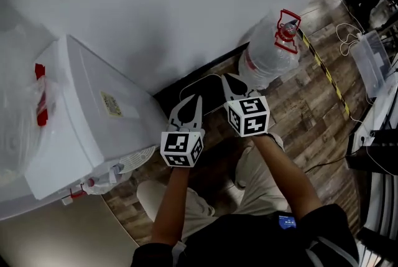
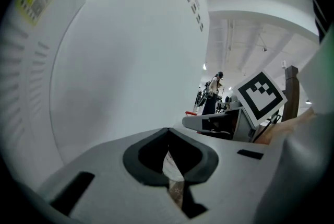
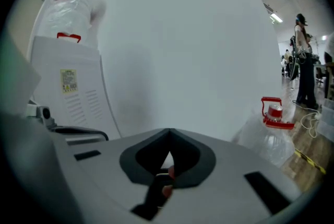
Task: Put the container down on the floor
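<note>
The floor [image 1: 298, 129] is wood-patterned planking that runs up to a white wall. The container [image 1: 270, 54], a large clear bottle with a red cap and handle, stands upright on it beside the wall. Left of the container stands a white water dispenser [image 1: 87, 116]. A yellow-and-black striped tape [image 1: 326, 73] lies on the planks just right of the container; farther right are loose white cables [image 1: 348, 29] and a clear plastic box [image 1: 373, 60].

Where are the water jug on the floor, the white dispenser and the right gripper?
water jug [image 1: 268, 57], head view, on its clear body.
white dispenser [image 1: 90, 126], head view, on its white casing.
right gripper [image 1: 229, 78], head view, at the tips of its closed jaws.
</note>
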Demonstrator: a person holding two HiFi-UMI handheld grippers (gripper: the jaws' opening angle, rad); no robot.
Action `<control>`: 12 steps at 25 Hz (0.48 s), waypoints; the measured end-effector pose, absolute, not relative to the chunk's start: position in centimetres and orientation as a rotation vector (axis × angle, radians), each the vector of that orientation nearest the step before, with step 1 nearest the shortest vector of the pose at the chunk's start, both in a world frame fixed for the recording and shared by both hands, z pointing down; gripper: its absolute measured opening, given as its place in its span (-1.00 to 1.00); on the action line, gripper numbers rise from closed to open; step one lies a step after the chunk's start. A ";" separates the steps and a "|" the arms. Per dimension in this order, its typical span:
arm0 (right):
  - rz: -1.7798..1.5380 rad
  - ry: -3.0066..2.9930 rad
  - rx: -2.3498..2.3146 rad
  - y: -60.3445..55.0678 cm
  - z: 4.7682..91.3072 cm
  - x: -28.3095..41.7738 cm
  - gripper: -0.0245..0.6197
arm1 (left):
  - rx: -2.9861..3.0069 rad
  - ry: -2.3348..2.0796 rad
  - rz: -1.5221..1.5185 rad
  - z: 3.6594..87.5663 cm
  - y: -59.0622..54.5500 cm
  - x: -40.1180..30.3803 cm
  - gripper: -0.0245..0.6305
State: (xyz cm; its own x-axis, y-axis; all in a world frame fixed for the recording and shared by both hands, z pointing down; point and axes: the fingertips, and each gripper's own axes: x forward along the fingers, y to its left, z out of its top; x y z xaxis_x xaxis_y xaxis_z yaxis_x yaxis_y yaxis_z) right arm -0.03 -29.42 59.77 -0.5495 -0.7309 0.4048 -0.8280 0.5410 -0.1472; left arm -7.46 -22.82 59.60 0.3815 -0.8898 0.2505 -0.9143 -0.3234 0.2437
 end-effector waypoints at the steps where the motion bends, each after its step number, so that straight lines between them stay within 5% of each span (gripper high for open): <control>1: 0.469 -2.494 1.283 -29.2 58.2 -0.2 -0.84 | 2.307 -1.575 0.096 58.0 -22.8 -7.3 -0.88; 12: 0.490 -2.555 1.241 -27.7 39.9 -0.3 -0.84 | 2.343 -1.606 0.088 38.9 -22.8 -7.3 -0.88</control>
